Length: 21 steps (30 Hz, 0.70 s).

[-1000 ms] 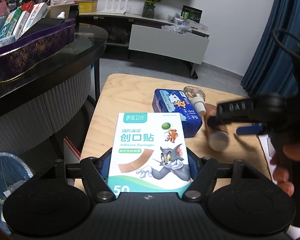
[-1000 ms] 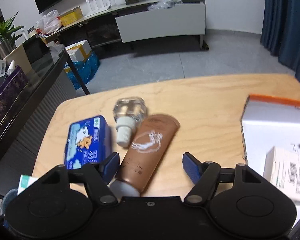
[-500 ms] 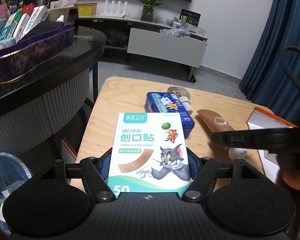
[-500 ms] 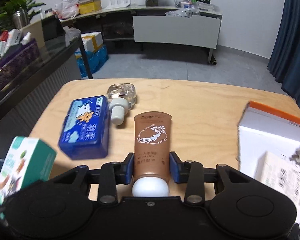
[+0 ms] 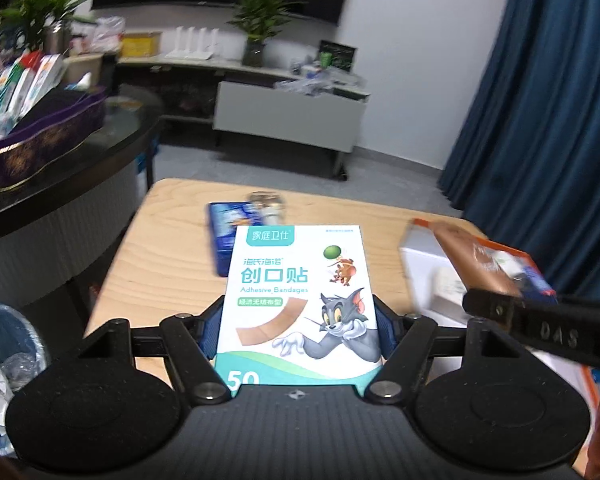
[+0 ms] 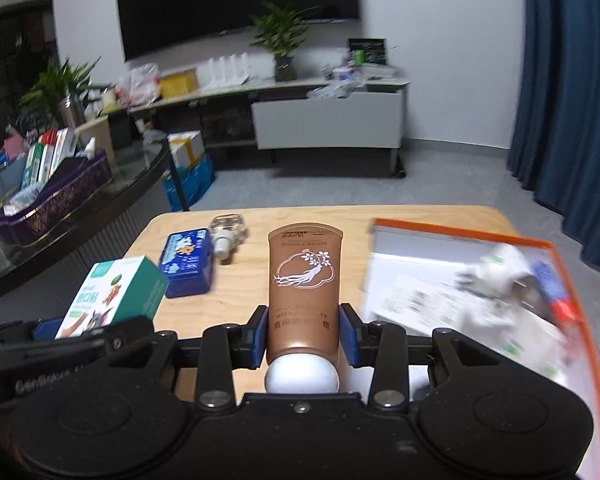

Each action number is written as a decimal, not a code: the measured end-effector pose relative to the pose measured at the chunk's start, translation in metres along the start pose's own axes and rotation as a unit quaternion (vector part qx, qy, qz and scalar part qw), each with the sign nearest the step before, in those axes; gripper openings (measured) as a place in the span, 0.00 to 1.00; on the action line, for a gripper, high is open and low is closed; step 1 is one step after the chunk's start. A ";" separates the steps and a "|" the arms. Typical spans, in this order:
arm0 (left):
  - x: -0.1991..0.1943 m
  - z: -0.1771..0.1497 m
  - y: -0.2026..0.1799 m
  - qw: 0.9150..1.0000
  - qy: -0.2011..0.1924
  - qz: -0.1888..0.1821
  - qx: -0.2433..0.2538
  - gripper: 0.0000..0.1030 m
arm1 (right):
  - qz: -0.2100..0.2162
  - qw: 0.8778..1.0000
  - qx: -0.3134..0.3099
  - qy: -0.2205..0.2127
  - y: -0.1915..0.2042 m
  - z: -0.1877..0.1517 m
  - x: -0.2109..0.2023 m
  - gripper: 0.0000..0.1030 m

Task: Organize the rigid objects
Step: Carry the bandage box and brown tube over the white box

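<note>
Left hand-held gripper [image 5: 298,330]: clamped on adhesive bandage box [image 5: 298,304], lifted above worktop [image 5: 168,248].
Right hand-held gripper [image 6: 303,336]: closed around brown hand cream tube [image 6: 304,280], cap toward camera.
Ahead, on worktop: blue tin [image 6: 189,262], glass bottle [image 6: 227,234].

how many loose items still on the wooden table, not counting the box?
2: blue tin at the table's left, clear glass bottle lying just beyond it, on the tin's right. Others may be hidden behind the grippers.

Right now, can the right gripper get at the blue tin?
Probably not as things stand. The right gripper is shut on the brown tube, so its jaws are full. The blue tin lies uncovered on the table, to its left; the tube has to be put down first.
</note>
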<state>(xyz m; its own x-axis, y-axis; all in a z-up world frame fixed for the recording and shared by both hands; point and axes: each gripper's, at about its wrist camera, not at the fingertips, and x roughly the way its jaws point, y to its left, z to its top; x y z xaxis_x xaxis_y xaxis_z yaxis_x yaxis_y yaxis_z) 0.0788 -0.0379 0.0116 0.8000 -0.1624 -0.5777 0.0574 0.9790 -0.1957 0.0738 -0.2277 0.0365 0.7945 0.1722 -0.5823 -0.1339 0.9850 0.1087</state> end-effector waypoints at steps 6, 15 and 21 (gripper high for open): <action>-0.011 0.006 -0.059 0.998 -0.011 -0.043 0.050 0.69 | -0.063 0.998 0.016 -0.027 -0.050 -0.022 -0.051 0.44; -0.003 -0.021 -0.111 0.997 0.011 -0.066 0.044 0.69 | -0.116 0.991 0.049 -0.050 -0.108 -0.053 -0.089 0.44; -0.001 -0.035 -0.126 0.994 0.030 -0.079 0.075 0.69 | -0.116 0.990 0.064 -0.055 -0.123 -0.066 -0.094 0.44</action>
<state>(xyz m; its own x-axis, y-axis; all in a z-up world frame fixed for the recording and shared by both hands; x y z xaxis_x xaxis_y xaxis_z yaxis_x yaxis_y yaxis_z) 0.0493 -0.1653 0.0091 0.7374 -0.3190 -0.5954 0.2720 0.9471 -0.1705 -0.0236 -0.3644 0.0251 0.8561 -0.0671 -0.5124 0.1304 0.9875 0.0885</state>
